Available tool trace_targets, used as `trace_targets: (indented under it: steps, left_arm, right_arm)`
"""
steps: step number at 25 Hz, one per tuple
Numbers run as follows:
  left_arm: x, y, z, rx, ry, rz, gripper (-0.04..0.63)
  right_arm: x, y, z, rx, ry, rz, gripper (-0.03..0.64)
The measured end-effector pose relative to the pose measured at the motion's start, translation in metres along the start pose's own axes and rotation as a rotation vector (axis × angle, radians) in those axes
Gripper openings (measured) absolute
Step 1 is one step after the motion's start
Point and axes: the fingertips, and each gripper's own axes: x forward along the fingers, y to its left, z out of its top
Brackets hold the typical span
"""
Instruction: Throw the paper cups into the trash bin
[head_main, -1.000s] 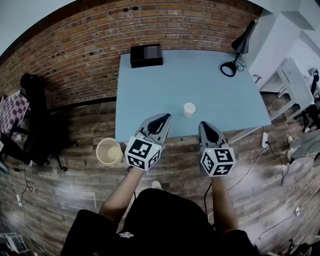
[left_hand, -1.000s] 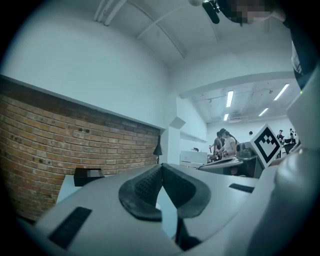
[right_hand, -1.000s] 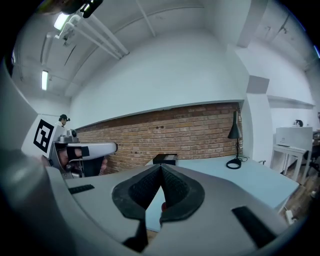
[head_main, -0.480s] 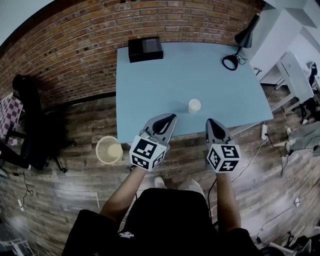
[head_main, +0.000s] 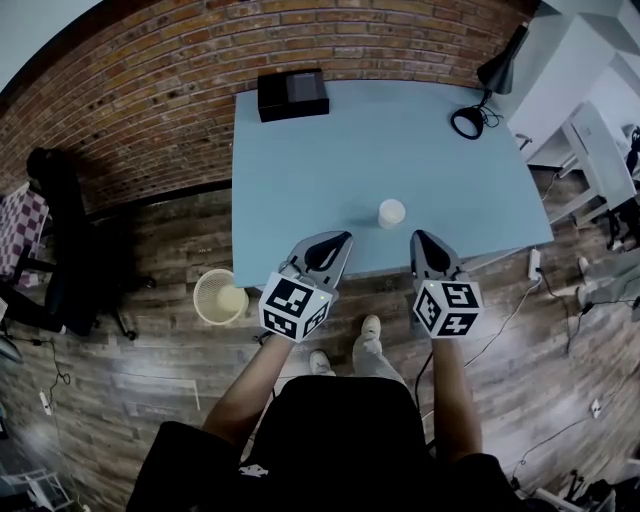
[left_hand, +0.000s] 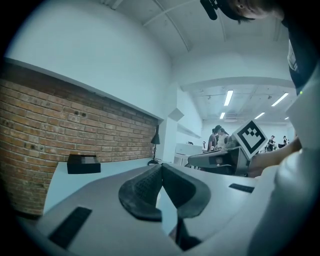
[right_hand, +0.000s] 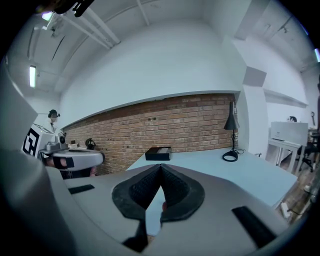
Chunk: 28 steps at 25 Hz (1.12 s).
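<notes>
A white paper cup (head_main: 391, 213) stands upright on the light-blue table (head_main: 330, 170), close to its near edge. A pale mesh trash bin (head_main: 220, 297) sits on the wooden floor off the table's near left corner. My left gripper (head_main: 340, 238) hovers at the near edge, left of the cup, shut with nothing in it. My right gripper (head_main: 417, 238) is just right of the cup and a little nearer to me, also shut and empty. In the left gripper view the left gripper (left_hand: 161, 167) has its pads together. In the right gripper view the right gripper (right_hand: 160, 167) looks the same.
A black box (head_main: 292, 95) lies at the table's far left by the brick wall. A black desk lamp (head_main: 480, 95) stands at the far right corner. A black chair (head_main: 60, 230) is on the left, white furniture (head_main: 600, 140) on the right, and cables cross the floor.
The person has stepped a little closer to the table and their feet now show below its edge. Both grippers stay shut and sit slightly nearer the cup.
</notes>
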Motion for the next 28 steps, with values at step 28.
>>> trace_targets:
  steps: [28]
  left_arm:
    - [0.213,-0.013,-0.128,0.074,0.432,-0.102,0.182]
  right_arm:
    - [0.081,-0.158,-0.069,0.145,0.179,0.046,0.003]
